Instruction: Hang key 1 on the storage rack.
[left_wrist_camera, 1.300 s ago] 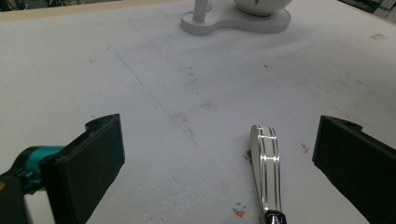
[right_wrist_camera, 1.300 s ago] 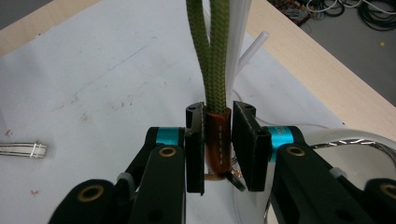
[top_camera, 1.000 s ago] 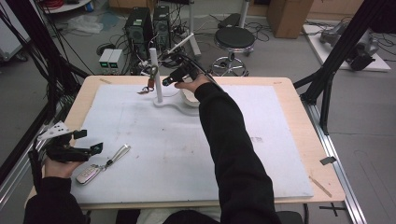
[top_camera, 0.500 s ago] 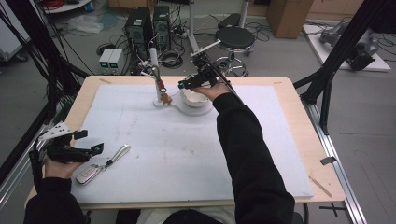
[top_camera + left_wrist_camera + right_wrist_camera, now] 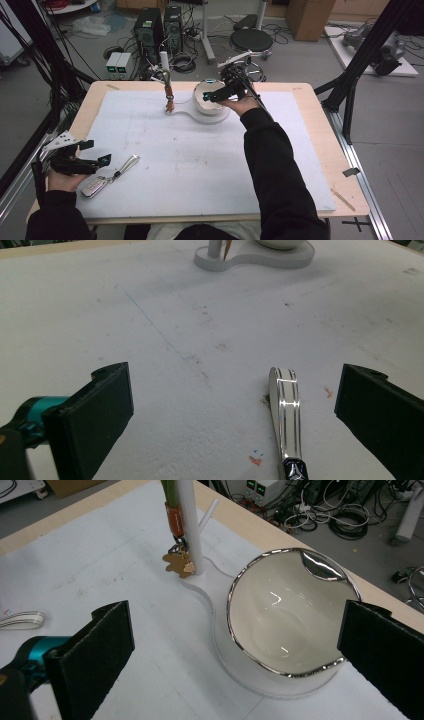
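Both arms wear long black sleeves, entering from the bottom of the high view. The left claw (image 5: 95,152), at lower left of that frame, is black with a grey three-cornered plate on top. The right claw (image 5: 212,95), at upper centre, bears the same plate and a black cable. In both gripper views the jaws are flat black blocks, with a teal fitting at lower left.

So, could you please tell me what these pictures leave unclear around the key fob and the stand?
- Key fob, high view: too small to read, partly under the left gripper.
- Strap, left gripper view: cut off by the bottom edge.
- Post, right gripper view: top cut off.
- Charm, high view: too small.
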Demonstrator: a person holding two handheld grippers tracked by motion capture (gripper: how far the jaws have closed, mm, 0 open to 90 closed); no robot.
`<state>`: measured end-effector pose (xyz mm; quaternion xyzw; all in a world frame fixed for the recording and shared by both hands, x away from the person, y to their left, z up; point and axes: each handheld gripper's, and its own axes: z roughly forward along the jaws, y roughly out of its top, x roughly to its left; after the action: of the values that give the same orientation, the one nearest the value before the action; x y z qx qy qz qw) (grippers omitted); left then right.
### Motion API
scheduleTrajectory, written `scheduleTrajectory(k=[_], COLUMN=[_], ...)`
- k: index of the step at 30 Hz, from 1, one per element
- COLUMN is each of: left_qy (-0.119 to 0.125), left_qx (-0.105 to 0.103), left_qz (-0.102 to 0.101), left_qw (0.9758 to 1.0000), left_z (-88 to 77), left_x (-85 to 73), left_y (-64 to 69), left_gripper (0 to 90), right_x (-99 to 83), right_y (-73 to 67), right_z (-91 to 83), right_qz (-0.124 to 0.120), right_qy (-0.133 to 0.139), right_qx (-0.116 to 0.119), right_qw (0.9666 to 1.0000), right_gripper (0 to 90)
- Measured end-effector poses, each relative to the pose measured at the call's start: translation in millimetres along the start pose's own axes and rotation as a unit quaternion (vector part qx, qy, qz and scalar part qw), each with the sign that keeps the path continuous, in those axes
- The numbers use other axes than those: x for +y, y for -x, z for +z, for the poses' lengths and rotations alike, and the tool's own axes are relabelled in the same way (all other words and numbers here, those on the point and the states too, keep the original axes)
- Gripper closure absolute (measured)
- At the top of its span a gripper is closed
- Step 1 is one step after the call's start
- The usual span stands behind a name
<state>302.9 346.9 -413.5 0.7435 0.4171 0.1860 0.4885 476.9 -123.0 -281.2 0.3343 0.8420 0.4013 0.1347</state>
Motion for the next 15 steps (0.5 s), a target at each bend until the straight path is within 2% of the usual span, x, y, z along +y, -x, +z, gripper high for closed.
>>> scheduleTrajectory(k=[6, 13, 15], left_qy=[-0.002, -0.001, 0.000], left_qx=[0.000, 0.000, 0.001], left_qz=[-0.002, -0.001, -0.002], left_qw=[1.0000, 1.0000, 1.0000], left_z=[0.1, 0.0, -0.5], left_x=[-1.6, -1.8, -2.0], left_y=[-0.4, -0.3, -0.7], left_gripper=[2.7, 2.7, 2.7], right_x=[-15.8, -33.4, -42.8], right_y=[3.0, 6.9, 8.0], right_z=[-8.8, -20.0, -25.3], right_qz=[-0.002, 0.005, 0.006], right_qy=[-0.006, -0.012, -0.006], right_qx=[-0.013, -0.025, -0.026], right_qw=[0.9999, 0.9996, 0.9996], right_gripper=[0.6, 0.6, 0.6])
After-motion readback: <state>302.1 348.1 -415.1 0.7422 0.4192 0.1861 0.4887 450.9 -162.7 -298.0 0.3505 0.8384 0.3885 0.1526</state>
